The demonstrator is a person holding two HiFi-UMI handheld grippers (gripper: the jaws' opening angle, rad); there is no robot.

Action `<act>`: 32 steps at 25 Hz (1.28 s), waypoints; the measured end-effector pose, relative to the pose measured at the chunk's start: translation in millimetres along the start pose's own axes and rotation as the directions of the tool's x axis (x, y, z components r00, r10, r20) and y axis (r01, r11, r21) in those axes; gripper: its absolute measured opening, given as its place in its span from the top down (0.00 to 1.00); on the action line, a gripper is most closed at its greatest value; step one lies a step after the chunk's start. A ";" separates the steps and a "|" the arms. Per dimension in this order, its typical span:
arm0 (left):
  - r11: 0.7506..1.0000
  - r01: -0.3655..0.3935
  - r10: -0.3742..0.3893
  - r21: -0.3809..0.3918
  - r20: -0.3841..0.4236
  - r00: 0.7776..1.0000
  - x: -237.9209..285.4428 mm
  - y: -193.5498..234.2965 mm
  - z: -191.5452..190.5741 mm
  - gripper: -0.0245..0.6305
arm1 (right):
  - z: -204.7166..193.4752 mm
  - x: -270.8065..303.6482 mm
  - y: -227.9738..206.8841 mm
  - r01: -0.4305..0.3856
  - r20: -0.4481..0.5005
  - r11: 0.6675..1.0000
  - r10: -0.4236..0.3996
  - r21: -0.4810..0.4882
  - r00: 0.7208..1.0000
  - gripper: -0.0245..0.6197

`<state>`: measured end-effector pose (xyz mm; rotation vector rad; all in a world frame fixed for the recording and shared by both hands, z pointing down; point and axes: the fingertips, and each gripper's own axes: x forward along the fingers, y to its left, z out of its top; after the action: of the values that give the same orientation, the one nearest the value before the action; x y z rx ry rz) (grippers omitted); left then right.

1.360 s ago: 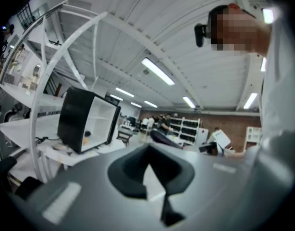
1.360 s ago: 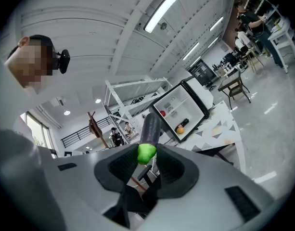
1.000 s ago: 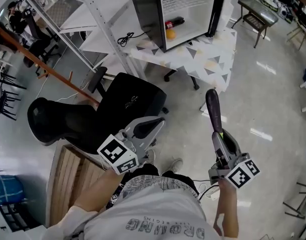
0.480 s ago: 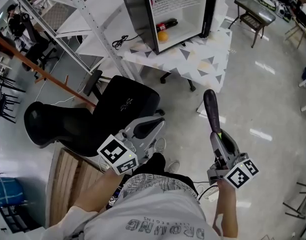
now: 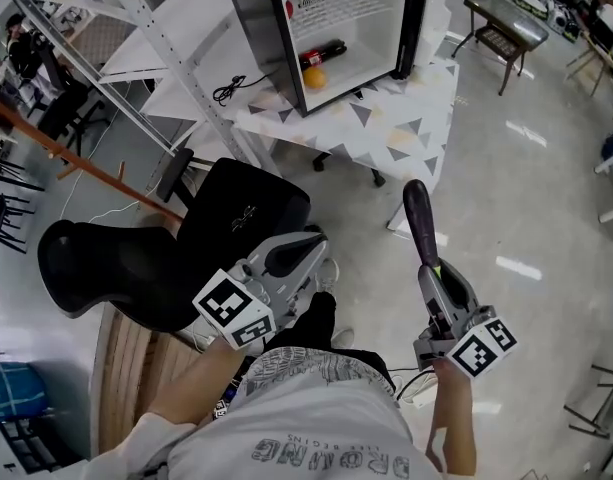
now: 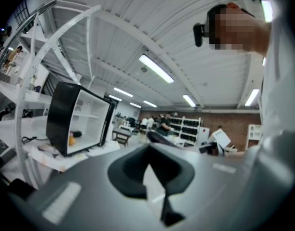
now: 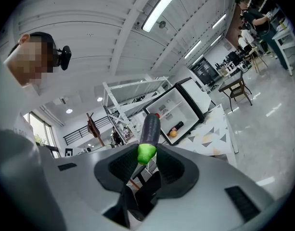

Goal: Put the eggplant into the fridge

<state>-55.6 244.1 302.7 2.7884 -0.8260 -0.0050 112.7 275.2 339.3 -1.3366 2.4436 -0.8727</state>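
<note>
A long dark purple eggplant (image 5: 420,220) sticks out forward from my right gripper (image 5: 433,268), which is shut on its green stem end (image 7: 147,153). In the right gripper view the eggplant (image 7: 150,127) points toward the small black fridge (image 7: 173,112). The fridge (image 5: 326,18) stands on a triangle-patterned table (image 5: 396,133) with its door swung open and its white inside showing. My left gripper (image 5: 316,240) hangs level over the black chair, shut with nothing in it (image 6: 148,148). Both grippers are well short of the fridge.
Inside the fridge lie an orange (image 5: 314,77) and a dark bottle (image 5: 323,52). A black office chair (image 5: 186,238) sits between me and the table. White shelving (image 5: 136,58) is at the left, a wooden crate (image 5: 126,358) by my left arm, a bench (image 5: 501,23) at the far right.
The fridge, table and chair have slid down and left in the head view as I walk toward them. Both grippers keep their pose, and the eggplant stays held.
</note>
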 end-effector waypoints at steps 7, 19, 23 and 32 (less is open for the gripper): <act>1.000 0.006 -0.006 -0.001 0.001 1.000 23.0 32.0 2.9 0.95 | 9.8 26.4 -26.4 0.023 0.003 1.000 -0.023 0.007 1.000 0.79; 1.000 0.004 -0.004 -0.017 -0.014 1.000 63.0 102.1 12.6 0.95 | 31.6 96.8 -63.8 0.039 -0.018 0.999 -0.039 0.023 0.999 0.79; 1.000 0.005 -0.006 -0.026 -0.017 1.000 77.6 130.3 16.8 0.95 | 40.3 125.1 -75.9 0.050 -0.033 0.999 -0.049 0.019 0.998 0.79; 1.000 0.019 -0.019 -0.011 -0.024 1.000 107.5 185.9 30.3 0.95 | 64.2 183.6 -94.9 0.066 -0.047 0.998 -0.066 0.017 0.997 0.79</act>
<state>-67.1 28.3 321.4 2.7799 -0.7915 0.0213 104.5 60.0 360.2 -1.4137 2.4322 -0.9495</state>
